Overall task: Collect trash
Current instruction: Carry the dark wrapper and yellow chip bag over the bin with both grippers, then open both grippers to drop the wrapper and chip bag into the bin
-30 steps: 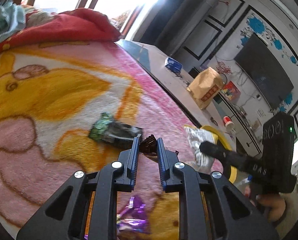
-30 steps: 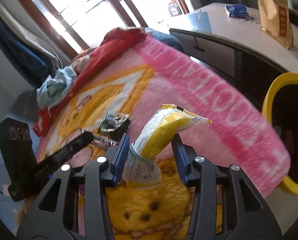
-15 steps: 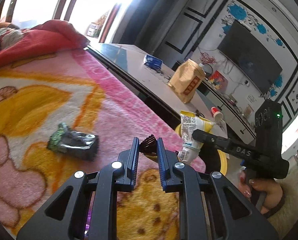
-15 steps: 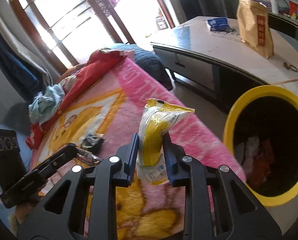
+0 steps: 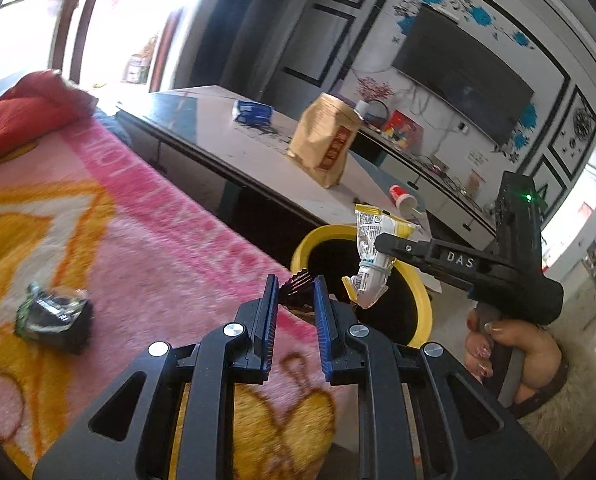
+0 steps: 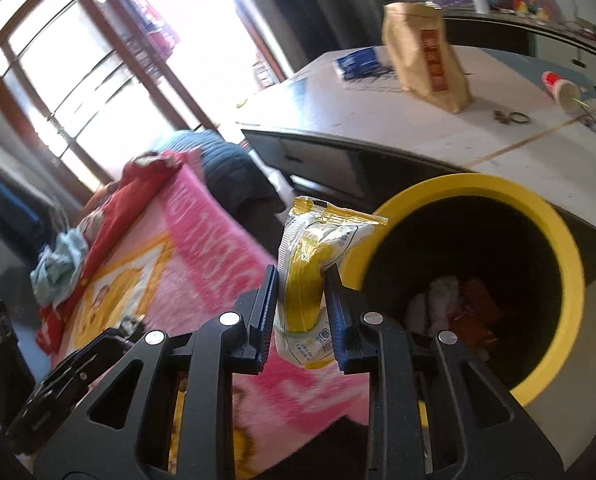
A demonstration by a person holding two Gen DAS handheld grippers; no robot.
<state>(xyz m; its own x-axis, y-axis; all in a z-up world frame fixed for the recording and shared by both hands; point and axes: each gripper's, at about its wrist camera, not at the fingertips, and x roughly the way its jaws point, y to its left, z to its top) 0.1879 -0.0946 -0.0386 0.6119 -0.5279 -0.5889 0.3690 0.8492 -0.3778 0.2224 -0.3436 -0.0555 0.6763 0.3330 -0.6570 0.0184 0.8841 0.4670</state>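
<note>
From the left wrist camera, the left gripper (image 5: 294,294) was clamped on a small dark crinkled wrapper (image 5: 295,285), held above the edge of the pink and yellow cartoon-print blanket (image 5: 169,236), close to the round yellow-rimmed trash bin (image 5: 310,240). Another crumpled dark green-and-silver wrapper (image 5: 53,316) lay on the blanket, well to the left. Beyond the bin, the right gripper (image 5: 382,244), carried by a hand (image 5: 514,348), pinched a yellow and white plastic snack packet (image 5: 372,256) over the bin's mouth. A brown paper bag (image 5: 326,140) stood upright on the white tabletop (image 5: 233,140) behind.

From the right wrist camera, the right gripper (image 6: 301,284) had just squeezed onto the snack packet (image 6: 310,268), pads pressed against its sides, beside the bin rim (image 6: 570,264). Trash lay at the bin's bottom. The left gripper (image 6: 77,364) showed at lower left, over the blanket (image 6: 201,264).
</note>
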